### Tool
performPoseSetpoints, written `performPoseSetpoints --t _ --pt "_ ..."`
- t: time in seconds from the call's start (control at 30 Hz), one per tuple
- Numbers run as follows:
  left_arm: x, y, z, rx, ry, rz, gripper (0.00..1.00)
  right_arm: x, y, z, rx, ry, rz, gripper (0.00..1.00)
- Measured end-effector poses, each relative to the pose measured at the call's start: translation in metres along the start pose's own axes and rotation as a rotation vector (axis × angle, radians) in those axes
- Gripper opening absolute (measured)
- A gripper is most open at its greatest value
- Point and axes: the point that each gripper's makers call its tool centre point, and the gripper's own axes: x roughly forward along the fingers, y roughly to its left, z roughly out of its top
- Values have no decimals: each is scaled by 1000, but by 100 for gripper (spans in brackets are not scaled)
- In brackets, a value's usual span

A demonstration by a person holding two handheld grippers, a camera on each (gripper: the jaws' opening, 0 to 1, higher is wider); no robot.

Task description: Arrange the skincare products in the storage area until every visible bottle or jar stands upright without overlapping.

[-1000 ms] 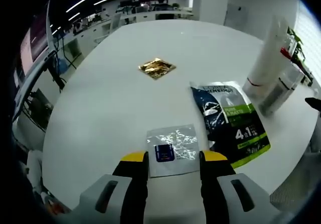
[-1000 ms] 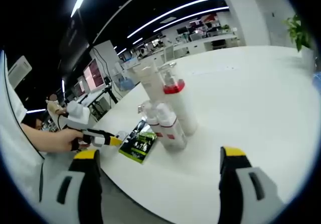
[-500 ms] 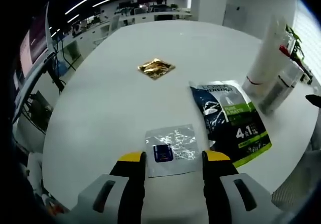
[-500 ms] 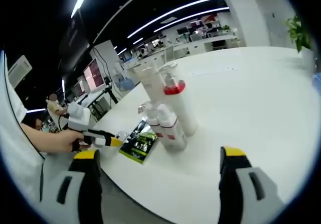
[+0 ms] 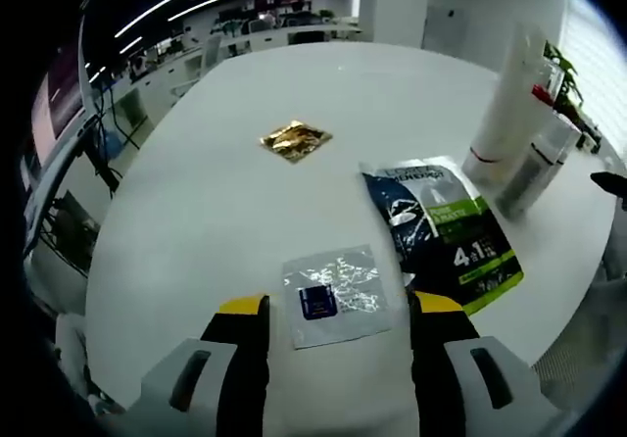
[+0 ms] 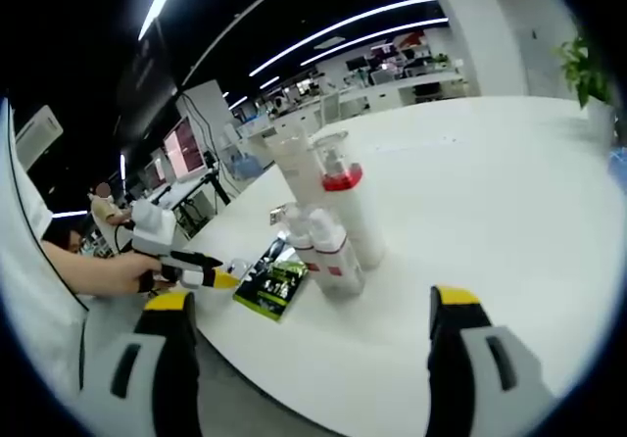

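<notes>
The left claw [image 5: 338, 312] gapes wide and empty, straddling a flat silver sachet [image 5: 335, 293] on the white table [image 5: 196, 202]. The right claw [image 6: 308, 310] is equally wide and empty. Beyond it four bottles [image 6: 328, 217] stand upright and clustered, with a green pouch [image 6: 271, 280] lying flat just beside them.

Sachet [image 5: 336, 293] flat on table [image 5: 196, 202], pouch [image 5: 444, 233] right, bottles [image 5: 514, 128] apparently upright beyond

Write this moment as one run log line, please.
left tool: open, around silver sachet | right tool: open, empty | bottles: upright
</notes>
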Motion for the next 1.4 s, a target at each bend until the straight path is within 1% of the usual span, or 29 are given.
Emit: performPoseSetpoints --t 0.2,0.3,0.5,0.67,0.77,0.9,0.97,1.07,1.4 --pt "-6 1 5 -25 -7 -45 63 -3 3 1 -7 -5 1 99" --pt "-11 3 7 -27 -14 -64 64 -5 5 1 -9 -8 0 99" --pt "-19 5 5 -36 -19 -97 67 -8 8 1 -15 -11 0 99" --pt "-24 8 1 -10 -16 -102 70 -10 10 4 -26 -12 2 99" --pt "-27 9 5 -5 -35 -114 73 -11 11 5 -29 -15 2 99" --pt "-34 6 10 3 -55 -145 75 -12 14 7 -39 -15 4 99" --pt "-38 4 11 7 -65 -161 77 -13 14 8 -44 -16 4 99" --pt "-43 1 11 17 -69 -179 80 -13 16 9 -47 -19 6 99" --pt "-61 -3 10 52 -83 -244 85 -17 19 8 -57 -20 7 99"
